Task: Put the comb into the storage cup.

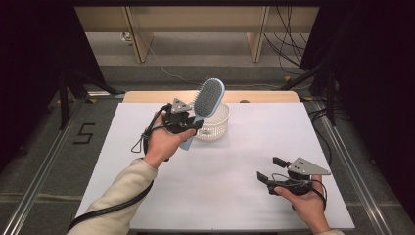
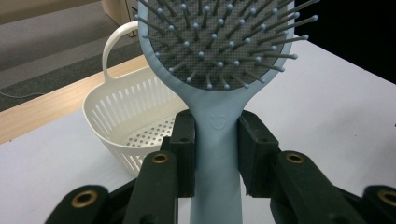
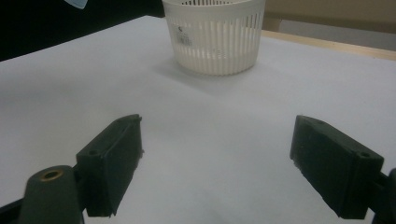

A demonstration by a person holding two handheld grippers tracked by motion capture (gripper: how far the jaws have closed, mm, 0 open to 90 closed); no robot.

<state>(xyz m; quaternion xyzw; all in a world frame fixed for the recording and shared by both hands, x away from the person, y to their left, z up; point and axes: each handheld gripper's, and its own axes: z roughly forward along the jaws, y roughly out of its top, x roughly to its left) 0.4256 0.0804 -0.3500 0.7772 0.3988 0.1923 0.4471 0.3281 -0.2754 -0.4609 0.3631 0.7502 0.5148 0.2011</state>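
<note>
A dark "5" (image 1: pixel 84 133) is marked on the grey floor at nine o'clock of the table. The left gripper (image 2: pixel 215 140) clamps the smooth handle of a light-blue plastic paddle hairbrush (image 2: pixel 217 93); its black block-shaped jaws press the handle from both sides. A small embossed mark sits on the brush's neck, too faint to read. The oval head has a grey cushion with ball-tipped bristles and is raised above the rim of a round white slotted plastic basket (image 1: pixel 213 122), which has a perforated floor, a loop handle and a small label that cannot be read. The basket stands at twelve o'clock on the white matte table sheet (image 1: pixel 235 161), near the wooden far edge. At four o'clock the right gripper (image 1: pixel 269 169) rests low with its jaws spread wide and nothing between them; bare sheet lies between it and the basket.
</note>
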